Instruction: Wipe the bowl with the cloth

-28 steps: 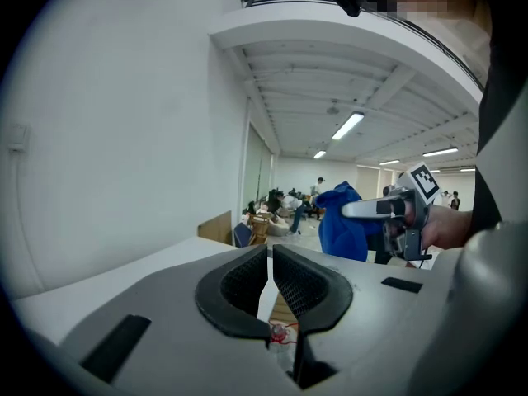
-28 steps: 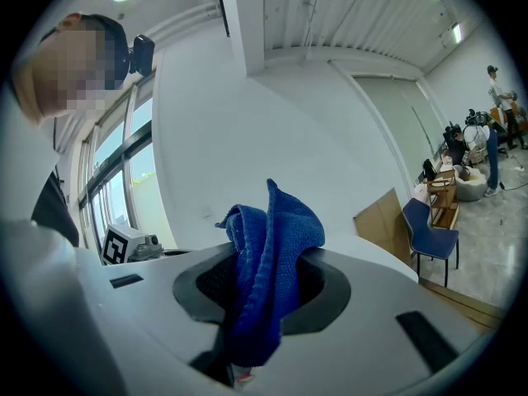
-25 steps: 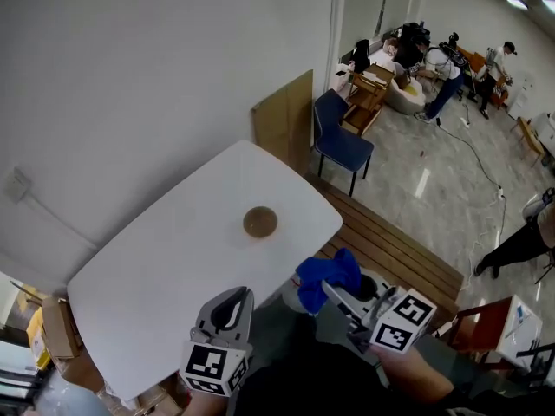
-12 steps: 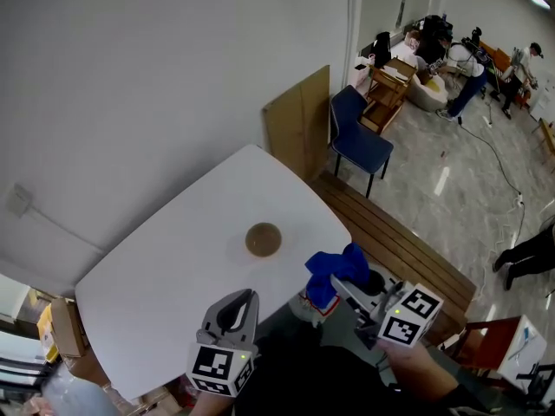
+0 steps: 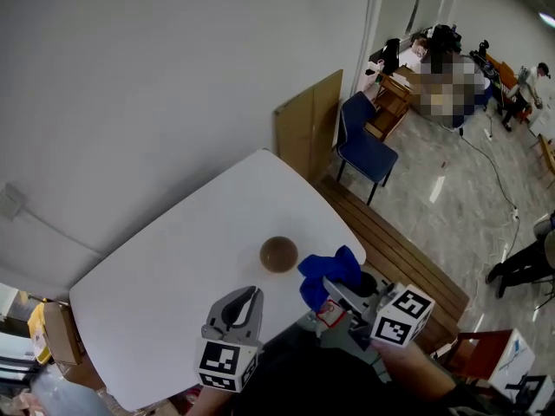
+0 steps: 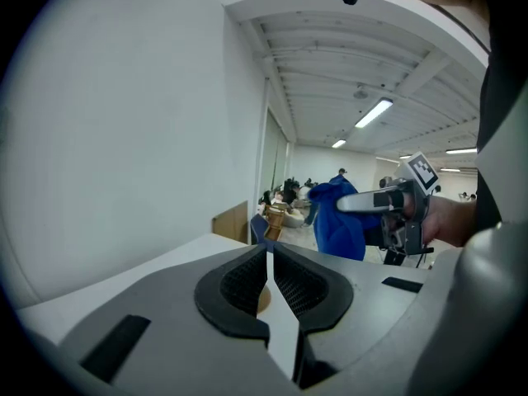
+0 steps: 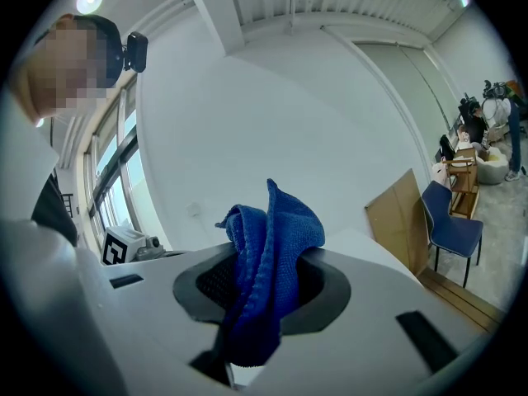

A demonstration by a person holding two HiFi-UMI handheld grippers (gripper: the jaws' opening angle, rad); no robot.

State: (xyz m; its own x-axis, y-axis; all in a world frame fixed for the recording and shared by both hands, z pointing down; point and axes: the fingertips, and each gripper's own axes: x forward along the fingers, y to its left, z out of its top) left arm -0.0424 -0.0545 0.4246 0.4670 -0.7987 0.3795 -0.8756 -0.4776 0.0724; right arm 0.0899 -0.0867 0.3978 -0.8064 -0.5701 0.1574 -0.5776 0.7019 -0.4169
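A small brown bowl (image 5: 278,254) sits on the white table (image 5: 173,267) near its right edge. My right gripper (image 5: 323,286) is shut on a bunched blue cloth (image 5: 328,273), just right of the bowl at the table's edge; the right gripper view shows the cloth (image 7: 268,258) pinched between the jaws. My left gripper (image 5: 250,295) hovers over the table's near edge, below and left of the bowl, its jaws closed with nothing between them. In the left gripper view the cloth (image 6: 336,217) and the right gripper (image 6: 363,203) appear ahead to the right.
A blue chair (image 5: 362,144) and a brown board (image 5: 308,124) stand against the wall behind the table. A wooden bench (image 5: 403,258) runs along the table's right side. People and furniture fill the far room. Boxes (image 5: 52,336) lie at the lower left.
Both grippers have moved forward toward the bowl. The blue cloth now hangs right beside the bowl instead of well short of it. The view has shifted along with them.
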